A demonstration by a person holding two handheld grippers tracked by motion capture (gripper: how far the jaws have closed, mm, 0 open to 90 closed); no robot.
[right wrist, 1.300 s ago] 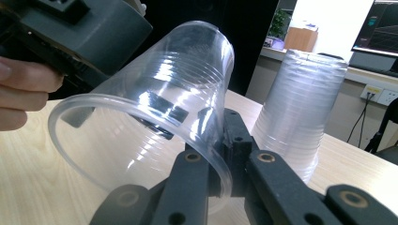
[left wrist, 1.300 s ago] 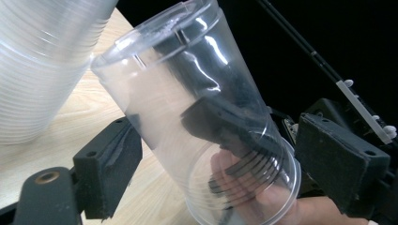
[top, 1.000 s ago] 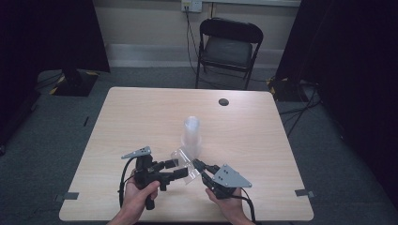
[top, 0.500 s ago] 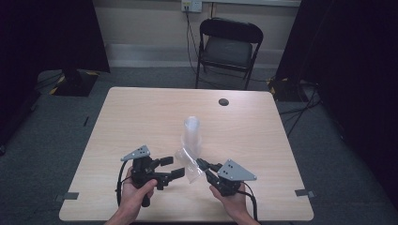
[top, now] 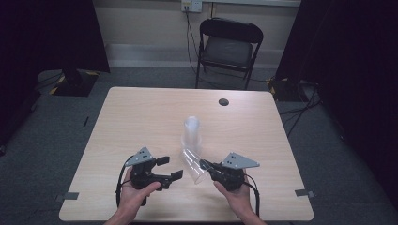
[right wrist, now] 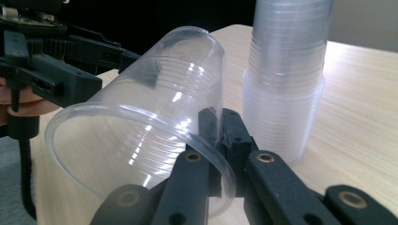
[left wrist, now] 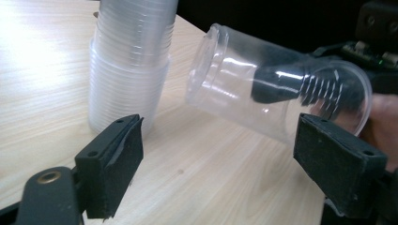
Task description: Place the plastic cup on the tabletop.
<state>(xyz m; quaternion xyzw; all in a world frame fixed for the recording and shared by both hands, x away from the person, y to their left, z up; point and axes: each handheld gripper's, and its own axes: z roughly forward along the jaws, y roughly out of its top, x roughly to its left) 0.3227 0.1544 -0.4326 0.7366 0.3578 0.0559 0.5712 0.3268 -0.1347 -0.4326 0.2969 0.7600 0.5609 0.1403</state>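
A tall stack of clear plastic cups [top: 191,133] stands upright near the middle of the table [top: 141,117]. Just in front of it a single clear cup [top: 193,165] lies tilted, mouth toward the person. My right gripper [top: 205,165] is shut on that cup's wall at the rim [right wrist: 141,117], one jaw inside and one outside [right wrist: 218,126]. My left gripper [top: 169,168] is open, its pads [left wrist: 117,159] wide apart and holding nothing. The cup [left wrist: 234,89] hangs just beyond them, beside the stack [left wrist: 129,70].
A small dark round object [top: 224,101] lies near the table's far edge. A black folding chair [top: 227,47] stands behind the table. Cables trail from both grippers toward the front edge. Dark curtains flank the room.
My right gripper has carried the single cup a little to the right, away from the left gripper's jaws. The left gripper has stayed about where it was.
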